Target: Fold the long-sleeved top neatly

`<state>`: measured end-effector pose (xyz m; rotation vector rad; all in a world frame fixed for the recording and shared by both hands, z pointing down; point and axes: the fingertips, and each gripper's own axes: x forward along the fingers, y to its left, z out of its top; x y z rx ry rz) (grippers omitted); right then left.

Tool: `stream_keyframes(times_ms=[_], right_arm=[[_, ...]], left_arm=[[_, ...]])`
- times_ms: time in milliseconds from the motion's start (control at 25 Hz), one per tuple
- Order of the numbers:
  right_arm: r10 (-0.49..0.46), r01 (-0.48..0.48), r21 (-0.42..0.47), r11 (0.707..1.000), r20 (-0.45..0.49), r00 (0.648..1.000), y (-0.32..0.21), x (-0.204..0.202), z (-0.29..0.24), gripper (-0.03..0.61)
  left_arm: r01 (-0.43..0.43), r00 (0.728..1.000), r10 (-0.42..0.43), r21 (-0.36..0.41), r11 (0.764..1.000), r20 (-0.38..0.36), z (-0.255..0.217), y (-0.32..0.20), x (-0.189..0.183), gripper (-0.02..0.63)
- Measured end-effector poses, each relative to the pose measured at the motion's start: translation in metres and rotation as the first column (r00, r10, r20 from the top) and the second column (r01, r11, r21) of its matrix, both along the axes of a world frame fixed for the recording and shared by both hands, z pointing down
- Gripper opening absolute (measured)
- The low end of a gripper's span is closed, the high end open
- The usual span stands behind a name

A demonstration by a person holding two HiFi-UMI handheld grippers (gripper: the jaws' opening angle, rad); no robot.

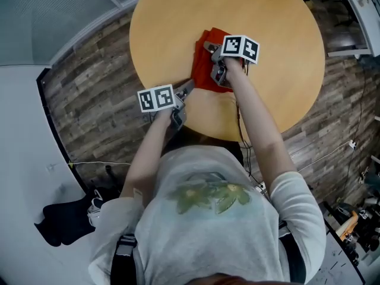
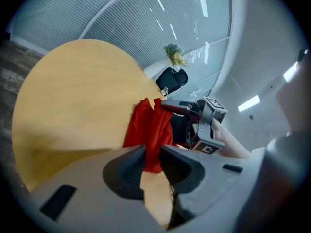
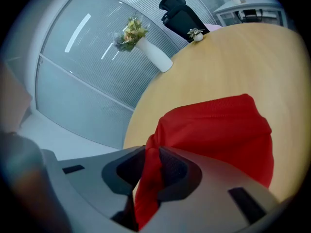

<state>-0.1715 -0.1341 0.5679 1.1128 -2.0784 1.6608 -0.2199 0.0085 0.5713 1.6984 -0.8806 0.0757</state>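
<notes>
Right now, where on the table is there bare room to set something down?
The table is bare across its far half beyond the red top, along the left rim beside the top, and right of the right forearm. The near middle is crowded: left gripper and right gripper both clamp the bunched top there.

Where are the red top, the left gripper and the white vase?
red top (image 3: 218, 130), right gripper view, the spread cloth
left gripper (image 2: 153, 154), left gripper view, between its jaw tips
white vase (image 3: 156, 56), right gripper view, its body
</notes>
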Motion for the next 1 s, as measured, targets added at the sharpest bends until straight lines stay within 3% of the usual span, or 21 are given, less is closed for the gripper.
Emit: stream_keyframes(times_ms=[80,160,400,480,640,800,1000], right_arm=[[-0.015,0.015,0.008,1.000,-0.008,1.000,-0.002,-0.007,0.013,0.104],[-0.025,0.024,0.035,0.999,0.039,0.999,-0.004,-0.013,0.011,0.189],[-0.035,0.011,0.216,0.976,0.109,0.993,-0.004,0.003,-0.049,0.202],[-0.042,0.027,0.281,0.959,0.047,0.998,0.007,0.025,-0.064,0.202],[-0.065,0.144,0.349,0.926,-0.228,0.971,0.047,0.077,-0.059,0.217],[-0.118,0.231,0.299,0.926,-0.353,0.928,0.102,0.104,-0.037,0.238],[-0.190,0.289,0.171,0.942,-0.438,0.879,0.166,0.107,0.014,0.239]], left_arm=[[0.008,0.997,-0.008,0.002,1.000,0.074,0.013,-0.004,-0.009,0.091],[-0.003,0.991,0.000,0.019,1.000,0.137,0.017,-0.006,-0.016,0.107],[-0.089,0.978,0.076,0.058,0.994,0.195,0.009,-0.007,-0.022,0.126],[-0.133,0.969,0.114,0.073,0.988,0.220,0.004,-0.006,-0.017,0.126],[-0.214,0.941,0.184,0.078,0.974,0.285,0.006,-0.002,-0.007,0.127],[-0.216,0.930,0.191,0.048,0.975,0.313,0.018,-0.003,-0.003,0.126],[-0.214,0.921,0.191,0.030,0.976,0.338,0.021,-0.006,0.002,0.126]])
